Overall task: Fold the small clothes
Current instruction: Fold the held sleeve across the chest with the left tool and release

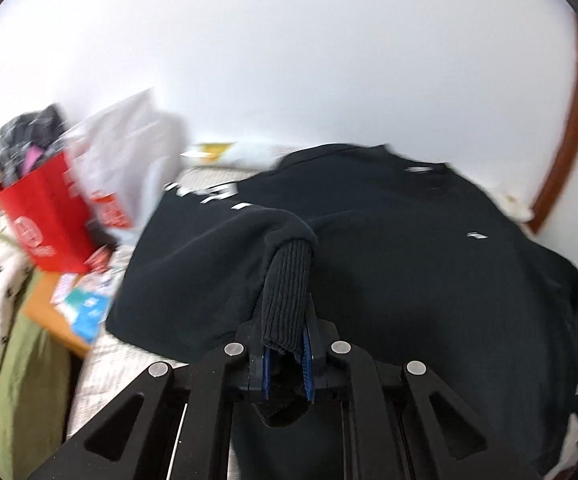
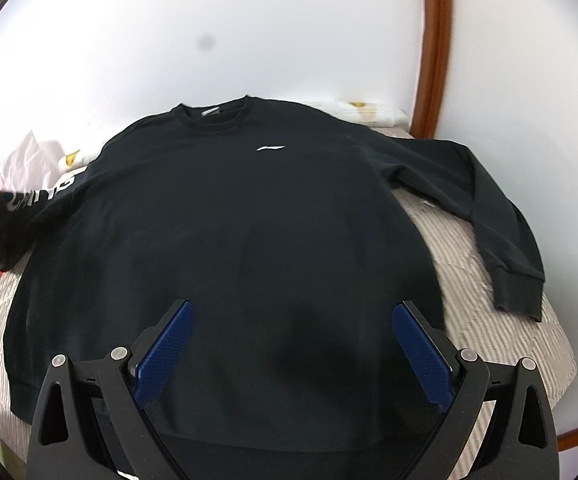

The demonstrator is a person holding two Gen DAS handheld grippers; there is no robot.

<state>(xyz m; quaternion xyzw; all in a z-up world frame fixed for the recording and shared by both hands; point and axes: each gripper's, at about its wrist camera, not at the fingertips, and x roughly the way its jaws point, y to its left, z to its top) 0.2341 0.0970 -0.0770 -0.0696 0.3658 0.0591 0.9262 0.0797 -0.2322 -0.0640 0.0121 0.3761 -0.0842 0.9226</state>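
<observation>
A black sweatshirt with a small white chest logo lies spread face up on a striped bedspread. Its right sleeve lies out flat to the right. In the left wrist view my left gripper is shut on the ribbed cuff of the left sleeve, which carries white lettering, and holds it lifted over the sweatshirt's body. My right gripper is open and empty, hovering above the sweatshirt's lower middle.
A red paper bag stuffed with clothes and a white plastic bag stand at the left. A green and white patterned cloth hangs at the far left. A white wall and brown wooden trim lie behind the bed.
</observation>
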